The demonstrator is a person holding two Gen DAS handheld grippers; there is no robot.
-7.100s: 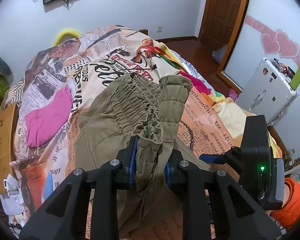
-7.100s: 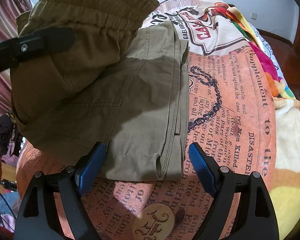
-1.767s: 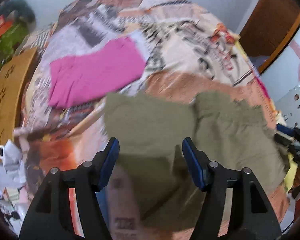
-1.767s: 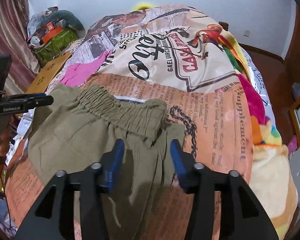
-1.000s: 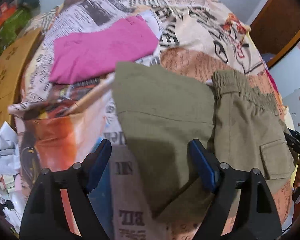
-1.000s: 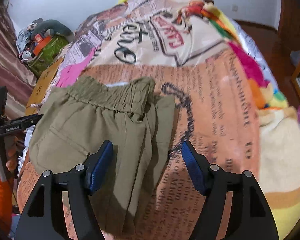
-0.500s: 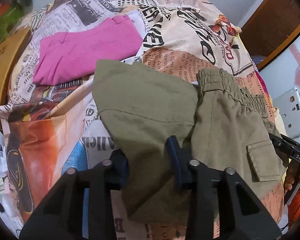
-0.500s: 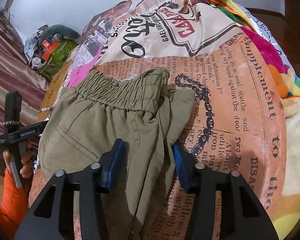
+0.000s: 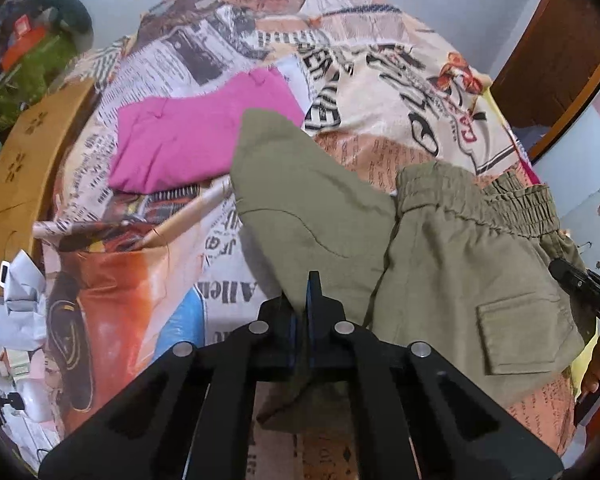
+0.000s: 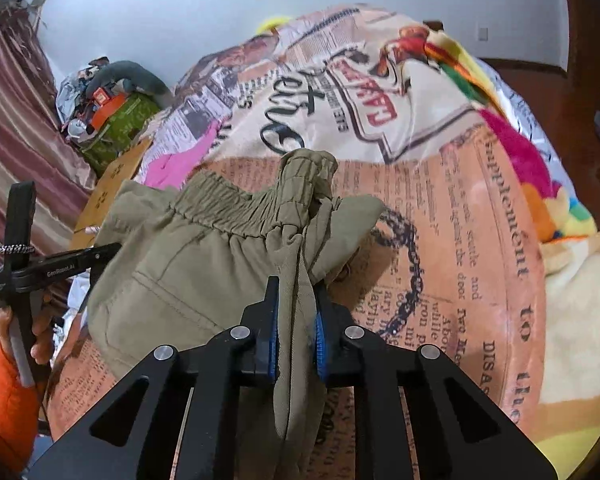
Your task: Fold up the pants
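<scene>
Olive-green pants (image 9: 452, 264) lie folded on a bed covered by a newspaper-print blanket (image 9: 380, 92). The elastic waistband (image 10: 236, 208) faces away, with a flap pocket (image 9: 516, 332) on top. My left gripper (image 9: 302, 320) is shut on the near left edge of the pants. My right gripper (image 10: 296, 328) is shut on a bunched edge of the pants (image 10: 204, 264) below the waistband, lifting it slightly. Each gripper shows at the edge of the other's view.
A folded pink garment (image 9: 196, 144) lies beyond the pants on the left. A wooden board (image 9: 24, 160) and clutter stand at the bed's left side. A white case (image 9: 596, 224) and a wooden door (image 9: 560, 60) are on the right.
Both grippers were open over the pants a second ago. They have since closed on the fabric, the left on the near edge, the right on the side below the waistband.
</scene>
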